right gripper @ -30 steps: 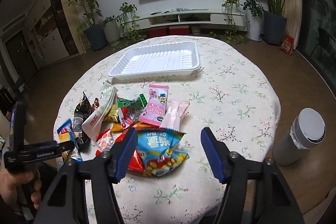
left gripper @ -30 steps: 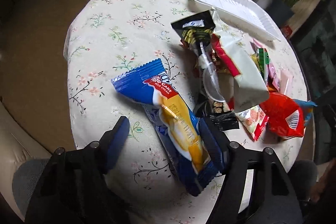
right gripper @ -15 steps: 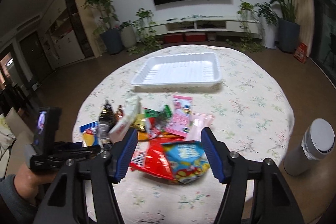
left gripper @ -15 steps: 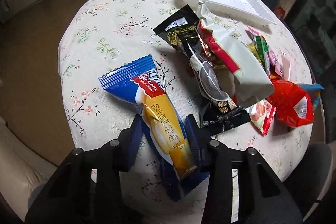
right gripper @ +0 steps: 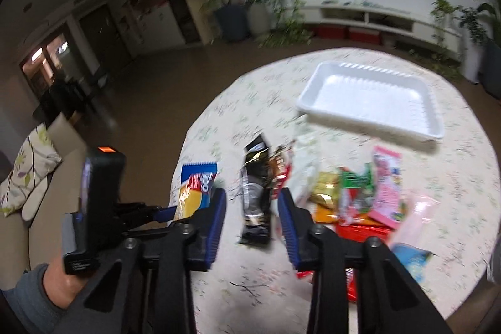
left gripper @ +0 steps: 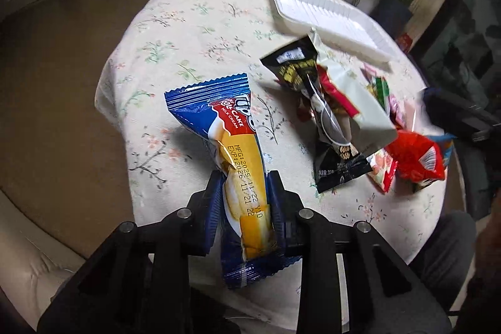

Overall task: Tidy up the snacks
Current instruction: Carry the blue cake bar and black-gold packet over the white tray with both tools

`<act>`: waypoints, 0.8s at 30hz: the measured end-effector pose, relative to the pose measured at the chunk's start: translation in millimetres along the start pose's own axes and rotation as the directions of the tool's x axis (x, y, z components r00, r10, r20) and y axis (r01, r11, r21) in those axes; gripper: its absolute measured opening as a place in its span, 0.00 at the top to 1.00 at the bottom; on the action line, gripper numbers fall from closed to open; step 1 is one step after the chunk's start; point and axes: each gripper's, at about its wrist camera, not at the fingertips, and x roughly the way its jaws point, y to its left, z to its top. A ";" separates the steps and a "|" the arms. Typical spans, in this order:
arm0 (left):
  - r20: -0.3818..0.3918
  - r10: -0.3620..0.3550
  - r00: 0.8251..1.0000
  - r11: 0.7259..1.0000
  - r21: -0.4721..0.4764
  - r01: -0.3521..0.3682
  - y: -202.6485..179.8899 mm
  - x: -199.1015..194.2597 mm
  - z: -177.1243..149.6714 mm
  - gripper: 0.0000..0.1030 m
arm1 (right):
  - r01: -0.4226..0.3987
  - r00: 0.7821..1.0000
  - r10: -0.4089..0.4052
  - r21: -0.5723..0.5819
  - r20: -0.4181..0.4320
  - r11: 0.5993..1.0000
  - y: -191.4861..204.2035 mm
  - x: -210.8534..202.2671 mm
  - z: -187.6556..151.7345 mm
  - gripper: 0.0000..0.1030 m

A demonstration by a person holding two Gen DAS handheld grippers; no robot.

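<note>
**Left gripper pinched roll cake pkt; right one hung over snack pile**

Left gripper had its blue pads pressed vs both sides of the blue/yellow roll cake pkt, gripping its near half. Pkt's far end pointed away from cam, above the floral tablecloth, w/ a shadow under it, so it looked lifted. In right wrist view the same pkt sat at the table's left edge w/ the left gripper on it.

Right gripper had fingers spread apart, nothing between them, over the near side of the pile. Black pouch lay framed in the gap betw. its pads; contact not clear, frame blurred.

Rest of snacks were heaped mid-table: white/cream bag, red bag, pink pkt, green pkt. White tray stood on the far side of the table, just beyond the pile, no snacks in it.
</note>
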 end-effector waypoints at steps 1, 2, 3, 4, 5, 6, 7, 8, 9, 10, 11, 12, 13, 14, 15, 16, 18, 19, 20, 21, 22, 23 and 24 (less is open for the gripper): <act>0.008 -0.011 1.000 1.000 -0.007 0.011 3.5 -2.6 -0.1 0.74 | -0.008 1.000 0.008 -0.013 -0.024 1.000 5.3 10.7 2.2 0.71; 0.016 -0.018 1.000 1.000 -0.010 0.018 6.7 -4.7 -0.6 0.74 | 0.001 0.999 -0.001 -0.020 -0.044 1.000 9.2 18.9 2.6 0.71; 0.020 -0.022 1.000 1.000 -0.013 0.023 7.9 -5.1 0.2 0.74 | 0.007 0.998 -0.009 -0.030 -0.065 1.000 13.3 27.3 2.7 0.71; 0.023 -0.032 0.999 0.999 -0.017 0.032 10.6 -5.7 -0.2 0.74 | 0.001 0.997 -0.004 -0.036 -0.081 0.999 16.4 34.4 3.0 0.71; 0.026 -0.043 0.999 0.999 -0.021 0.044 12.5 -5.7 -0.6 0.74 | -0.005 0.996 0.001 -0.035 -0.093 0.999 15.6 40.1 3.0 0.71; 0.029 -0.052 0.998 0.998 -0.025 0.052 14.3 -5.7 -1.0 0.74 | 0.000 0.994 -0.004 -0.036 -0.111 0.999 16.4 48.6 3.6 0.71; 0.032 -0.059 0.998 0.998 -0.027 0.060 15.9 -6.1 -1.4 0.74 | 0.012 0.992 -0.017 -0.038 -0.124 0.999 15.7 52.9 4.3 0.71; 0.034 -0.065 0.997 0.997 -0.029 0.066 17.0 -6.5 -2.1 0.74 | 0.048 0.989 -0.053 -0.041 -0.141 0.998 15.2 62.7 5.2 0.71; 0.037 -0.072 0.997 0.997 -0.032 0.073 18.5 -6.3 -2.2 0.74 | 0.078 0.985 -0.084 -0.048 -0.149 0.996 14.0 69.0 4.9 0.71; 0.039 -0.077 0.996 0.996 -0.035 0.078 19.6 -6.1 -3.0 0.74 | 0.102 0.981 -0.110 -0.058 -0.160 0.993 13.8 73.9 5.0 0.71; 0.041 -0.083 0.996 0.996 -0.037 0.084 20.8 -6.1 -3.3 0.74 | 0.115 0.977 -0.125 -0.066 -0.173 0.991 13.3 79.6 4.9 0.71; 0.042 -0.088 0.995 0.995 -0.039 0.090 21.8 -5.9 -3.3 0.74 | 0.126 0.973 -0.138 -0.073 -0.185 0.989 12.6 85.5 4.8 0.71; 0.043 -0.091 0.995 0.995 -0.040 0.093 22.5 -5.8 -3.9 0.74 | 0.140 0.968 -0.154 -0.084 -0.200 0.987 12.8 92.0 4.3 0.71; 0.044 -0.094 0.995 0.995 -0.040 0.095 23.1 -5.5 -3.9 0.74 | 0.149 0.963 -0.167 -0.094 -0.213 0.984 13.2 97.3 3.6 0.71; 0.045 -0.096 0.994 0.994 -0.039 0.098 23.4 -5.2 -4.3 0.74 | 0.152 0.959 -0.171 -0.101 -0.226 0.983 13.6 101.5 2.8 0.71; 0.045 -0.099 0.994 0.994 -0.040 0.100 23.6 -4.8 -4.2 0.74 | 0.155 0.955 -0.177 -0.110 -0.239 0.982 13.9 107.7 2.0 0.71; 0.044 -0.102 0.994 0.994 -0.041 0.103 23.3 -4.2 -4.2 0.74 | 0.163 0.946 -0.193 -0.131 -0.262 0.978 15.2 116.4 -0.1 0.71; 0.044 -0.103 0.994 0.994 -0.041 0.105 23.5 -3.8 -4.0 0.74 | 0.167 0.941 -0.201 -0.144 -0.273 0.975 16.1 119.9 -1.4 0.71; 0.044 -0.104 0.994 0.994 -0.041 0.105 23.5 -3.5 -4.0 0.74 | 0.174 0.939 -0.210 -0.151 -0.274 0.973 15.8 120.9 -2.3 0.71; 0.043 -0.102 0.994 0.994 -0.040 0.104 23.0 -2.9 -4.1 0.74 | 0.180 0.937 -0.217 -0.155 -0.274 0.971 14.9 122.2 -3.1 0.71; 0.041 -0.102 0.994 0.994 -0.039 0.103 22.5 -2.3 -4.0 0.74 | 0.179 0.937 -0.216 -0.154 -0.274 0.972 14.6 123.0 -3.1 0.74; 0.042 -0.102 0.994 0.994 -0.036 0.103 21.8 -2.3 -4.0 0.74 | 0.175 0.938 -0.212 -0.154 -0.275 0.972 13.5 123.1 -3.1 0.76; 0.044 -0.102 0.994 0.994 -0.033 0.104 21.3 -2.4 -4.0 0.74 | 0.172 0.939 -0.208 -0.149 -0.274 0.974 12.0 122.5 -2.8 0.79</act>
